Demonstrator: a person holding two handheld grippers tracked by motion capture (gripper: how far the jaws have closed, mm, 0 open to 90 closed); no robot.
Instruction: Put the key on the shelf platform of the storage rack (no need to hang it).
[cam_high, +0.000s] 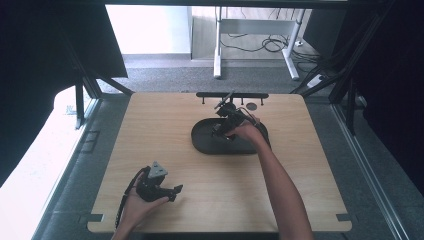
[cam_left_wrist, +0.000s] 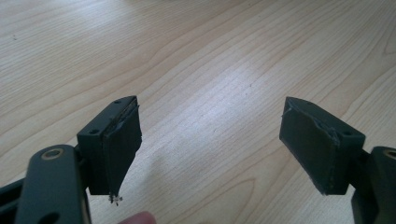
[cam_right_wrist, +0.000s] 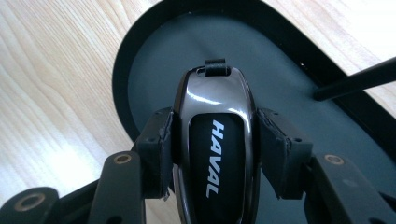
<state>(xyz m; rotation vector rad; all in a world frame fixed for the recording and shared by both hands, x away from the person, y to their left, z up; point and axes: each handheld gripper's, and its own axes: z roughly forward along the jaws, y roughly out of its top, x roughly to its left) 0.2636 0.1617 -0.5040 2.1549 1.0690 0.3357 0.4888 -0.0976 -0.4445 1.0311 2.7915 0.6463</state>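
A glossy black car key fob (cam_right_wrist: 214, 140) with white HAVAL lettering is clamped between the pads of my right gripper (cam_right_wrist: 214, 156). It hangs just over the dark oval tray (cam_right_wrist: 154, 60), small strap loop pointing away. From above, my right gripper (cam_high: 226, 125) sits over the tray (cam_high: 202, 140) at the table's far middle. My left gripper (cam_high: 174, 192) rests near the front left, held in a hand, jaws wide apart. Bare wood shows between its pads (cam_left_wrist: 123, 140) in the left gripper view, where the left gripper (cam_left_wrist: 210, 149) holds nothing.
A black rail (cam_high: 232, 95) with short pegs stands at the table's far edge, a small dark round disc (cam_high: 252, 106) beside it. A thin black rod (cam_right_wrist: 355, 79) crosses the tray's right side. Open wood lies between the two hands.
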